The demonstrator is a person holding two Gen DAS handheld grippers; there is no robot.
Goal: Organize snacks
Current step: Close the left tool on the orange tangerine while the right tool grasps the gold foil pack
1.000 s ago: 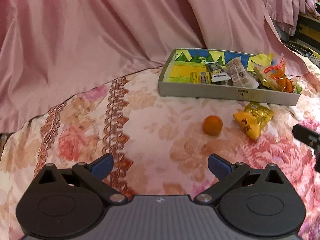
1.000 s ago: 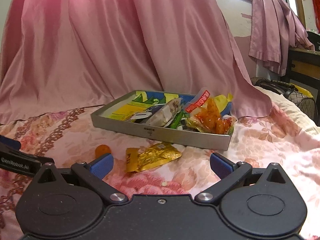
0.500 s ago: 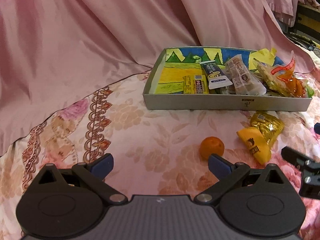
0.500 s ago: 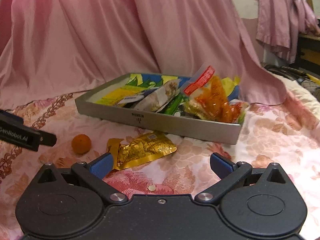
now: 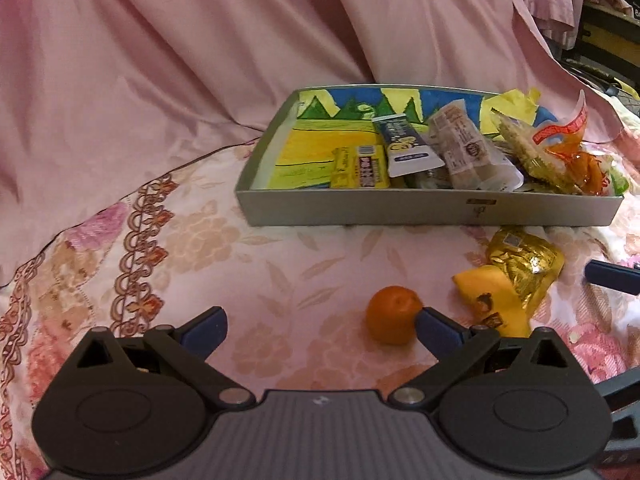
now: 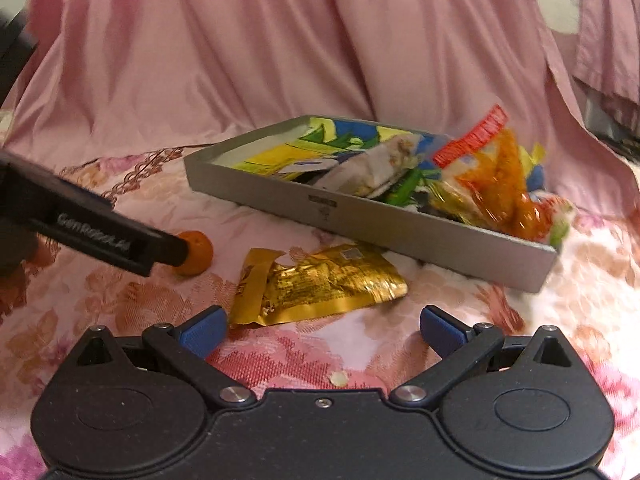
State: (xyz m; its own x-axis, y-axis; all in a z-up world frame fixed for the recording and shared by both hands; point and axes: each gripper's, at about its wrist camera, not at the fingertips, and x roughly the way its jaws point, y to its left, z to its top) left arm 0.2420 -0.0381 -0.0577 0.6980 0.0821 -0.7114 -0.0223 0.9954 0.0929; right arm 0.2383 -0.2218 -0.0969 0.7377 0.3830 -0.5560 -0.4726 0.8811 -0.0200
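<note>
Left gripper (image 5: 320,330) spread wide, right fingertip touching mandarin (image 5: 392,320). Right gripper (image 6: 322,330) spread wide, empty, before gold snack pouch (image 6: 320,286). Snack-filled grey tray (image 6: 400,232) seen behind, on floral bedspread (image 5: 200,248).

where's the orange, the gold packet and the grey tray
orange (image 5: 390,318), left wrist view, middle of the fruit
gold packet (image 6: 328,286), right wrist view, centre of the foil
grey tray (image 5: 400,213), left wrist view, near wall

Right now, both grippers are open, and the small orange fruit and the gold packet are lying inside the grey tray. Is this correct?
Not quite. The orange fruit and the gold packet lie on the floral cloth in front of the grey tray, as the left wrist view shows. Both grippers are open.
</note>
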